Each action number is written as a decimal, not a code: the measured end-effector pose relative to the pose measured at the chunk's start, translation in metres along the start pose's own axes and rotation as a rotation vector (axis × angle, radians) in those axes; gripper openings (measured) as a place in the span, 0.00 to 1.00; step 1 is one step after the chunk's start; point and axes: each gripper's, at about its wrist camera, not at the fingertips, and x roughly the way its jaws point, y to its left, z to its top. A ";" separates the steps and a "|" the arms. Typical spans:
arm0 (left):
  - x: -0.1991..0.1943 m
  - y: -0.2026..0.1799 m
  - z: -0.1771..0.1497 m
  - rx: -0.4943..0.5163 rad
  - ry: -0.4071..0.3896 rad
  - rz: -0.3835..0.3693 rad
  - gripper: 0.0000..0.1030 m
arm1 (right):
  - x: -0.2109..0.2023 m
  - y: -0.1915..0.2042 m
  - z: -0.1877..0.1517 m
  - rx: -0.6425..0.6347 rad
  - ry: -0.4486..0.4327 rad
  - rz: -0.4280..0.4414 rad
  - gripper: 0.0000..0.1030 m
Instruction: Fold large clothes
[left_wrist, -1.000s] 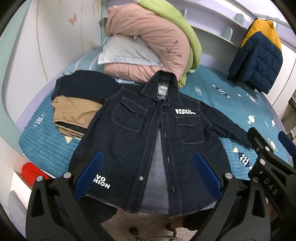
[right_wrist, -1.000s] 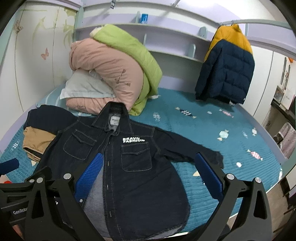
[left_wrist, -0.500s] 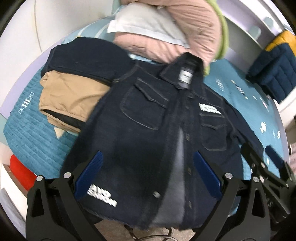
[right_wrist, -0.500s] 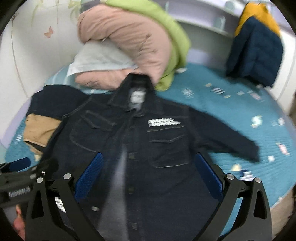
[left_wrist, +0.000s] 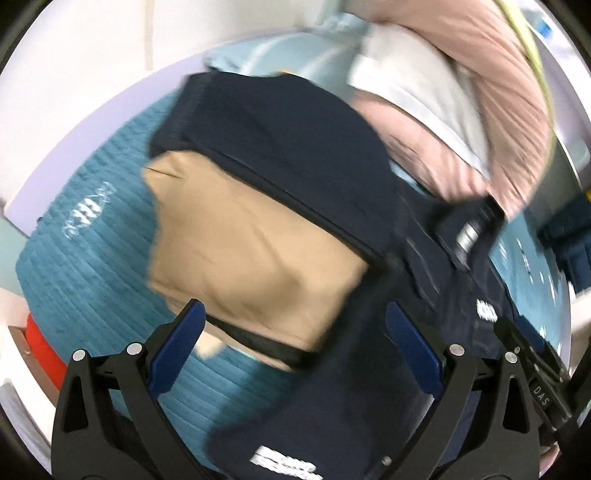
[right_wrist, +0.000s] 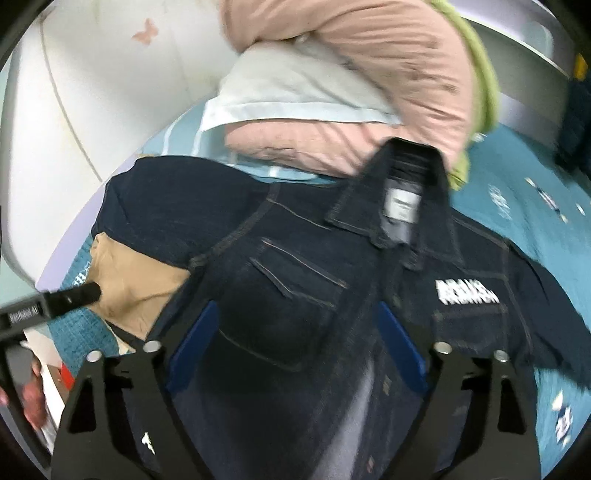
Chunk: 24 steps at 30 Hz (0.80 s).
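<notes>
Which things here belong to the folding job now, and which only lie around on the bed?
For the job:
- denim jacket, spread flat
- left gripper, open
- right gripper, jaws closing, nothing pressed between them

Lying about:
- tan and navy folded clothes
- pink quilt
- pillow
- teal bedcover

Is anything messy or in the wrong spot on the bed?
A little. The dark denim jacket lies open with one shoulder overlapping the folded tan and navy clothes beside it, and its collar touches the pink quilt. Nothing looks torn.
</notes>
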 end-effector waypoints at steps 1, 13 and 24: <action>0.000 0.014 0.009 -0.032 -0.008 0.004 0.95 | 0.007 0.005 0.005 -0.016 0.005 0.012 0.69; 0.020 0.118 0.115 -0.202 -0.018 -0.100 0.95 | 0.085 0.030 0.061 -0.011 0.085 0.111 0.43; 0.105 0.153 0.141 -0.338 0.073 -0.270 0.90 | 0.156 0.022 0.065 0.105 0.192 0.097 0.41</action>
